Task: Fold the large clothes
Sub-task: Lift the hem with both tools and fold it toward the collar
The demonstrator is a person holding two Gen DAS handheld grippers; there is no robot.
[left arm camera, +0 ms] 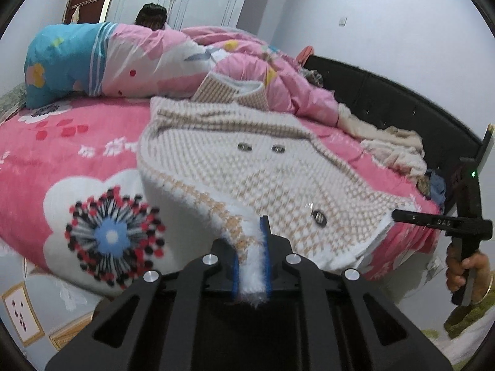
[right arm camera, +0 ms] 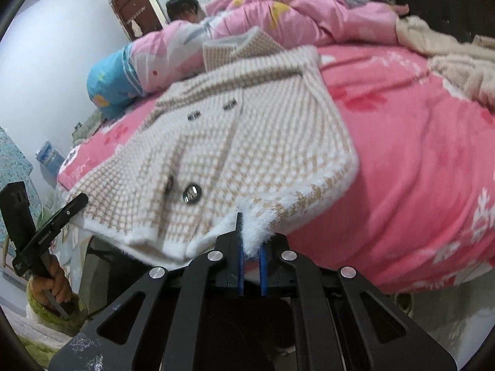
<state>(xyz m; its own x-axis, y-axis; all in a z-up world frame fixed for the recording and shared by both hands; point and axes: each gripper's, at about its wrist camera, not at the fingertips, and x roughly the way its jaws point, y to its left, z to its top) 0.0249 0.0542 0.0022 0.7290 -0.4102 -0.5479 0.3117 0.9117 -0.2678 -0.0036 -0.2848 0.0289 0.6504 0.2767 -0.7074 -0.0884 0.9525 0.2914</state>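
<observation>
A beige-and-white houndstooth knit coat (left arm camera: 247,160) with metal buttons lies front-up on the pink bed (left arm camera: 62,154), its collar toward the far side. My left gripper (left arm camera: 251,247) is shut on the fluffy white hem at the coat's near left corner, which is lifted off the bed. In the right wrist view the coat (right arm camera: 247,142) spreads away from my right gripper (right arm camera: 251,241), which is shut on the hem at the near right corner. Each gripper shows in the other's view: the right gripper (left arm camera: 399,215) at the hem's far end, the left gripper (right arm camera: 79,201) likewise.
A pink quilt (left arm camera: 173,58) and a blue pillow (left arm camera: 58,61) are piled along the far side, with a person's head (left arm camera: 151,15) behind them. Beige clothes (left arm camera: 393,148) are heaped by the black headboard (left arm camera: 386,99). A hand (left arm camera: 464,269) grips the right tool.
</observation>
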